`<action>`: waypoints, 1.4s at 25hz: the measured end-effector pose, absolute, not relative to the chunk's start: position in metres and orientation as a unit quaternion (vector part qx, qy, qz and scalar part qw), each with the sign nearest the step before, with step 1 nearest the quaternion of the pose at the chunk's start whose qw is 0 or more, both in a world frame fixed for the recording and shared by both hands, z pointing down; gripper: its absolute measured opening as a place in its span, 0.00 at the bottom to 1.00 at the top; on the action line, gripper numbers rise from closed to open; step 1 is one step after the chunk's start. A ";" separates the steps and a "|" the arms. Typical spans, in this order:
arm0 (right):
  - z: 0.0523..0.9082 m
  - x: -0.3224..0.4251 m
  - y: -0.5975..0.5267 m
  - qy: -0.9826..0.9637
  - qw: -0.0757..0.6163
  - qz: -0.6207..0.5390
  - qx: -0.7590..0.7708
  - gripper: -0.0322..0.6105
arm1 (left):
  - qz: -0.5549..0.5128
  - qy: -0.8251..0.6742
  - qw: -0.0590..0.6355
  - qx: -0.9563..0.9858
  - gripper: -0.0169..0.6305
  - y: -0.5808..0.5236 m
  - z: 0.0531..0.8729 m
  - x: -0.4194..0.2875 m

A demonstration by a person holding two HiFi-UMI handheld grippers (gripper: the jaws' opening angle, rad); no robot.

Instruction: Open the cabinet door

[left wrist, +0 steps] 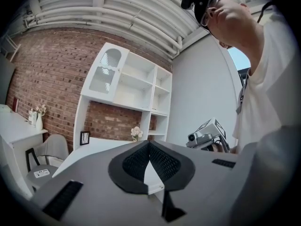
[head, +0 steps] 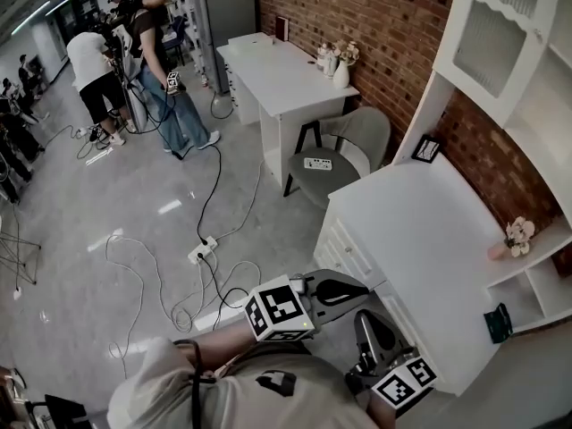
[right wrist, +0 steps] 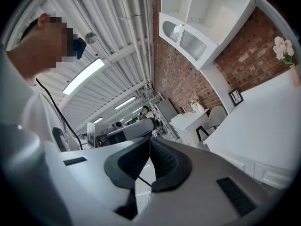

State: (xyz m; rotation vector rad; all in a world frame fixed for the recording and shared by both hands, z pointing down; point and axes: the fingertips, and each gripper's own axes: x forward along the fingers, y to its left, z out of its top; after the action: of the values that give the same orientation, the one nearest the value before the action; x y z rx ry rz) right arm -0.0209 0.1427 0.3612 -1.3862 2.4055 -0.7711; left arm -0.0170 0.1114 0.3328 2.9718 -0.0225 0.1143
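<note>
Cabinet door [head: 497,36] high over the desk [head: 420,231], up and ahead; right tool [head: 368,324] seemingly nearer than left tool [head: 357,289]; both closed tight, empty.

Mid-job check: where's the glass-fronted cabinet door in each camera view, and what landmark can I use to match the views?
Head view: the cabinet door is in the top right corner, above the white counter.
Left gripper view: the door is upper left of centre.
Right gripper view: the door is at the top, right of centre.
Shared landmark: the small black picture frame on the counter below the door.
</note>
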 end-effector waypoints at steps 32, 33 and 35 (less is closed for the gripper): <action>0.360 0.065 0.033 0.832 0.142 -0.273 -0.462 0.09 | 0.070 -0.055 0.035 0.995 0.05 -0.013 0.335 0.061; 0.364 0.069 0.037 0.830 0.139 -0.282 -0.461 0.09 | 0.071 -0.056 0.044 0.995 0.05 -0.009 0.339 0.066; 0.369 0.075 0.042 0.828 0.134 -0.292 -0.459 0.09 | 0.074 -0.053 0.056 0.994 0.05 -0.003 0.347 0.073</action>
State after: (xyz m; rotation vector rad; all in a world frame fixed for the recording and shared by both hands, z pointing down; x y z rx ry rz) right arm 0.0753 0.0421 0.3690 -1.3307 2.4011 -0.8460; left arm 0.0733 -0.0029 0.3469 3.0164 -0.1622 0.2254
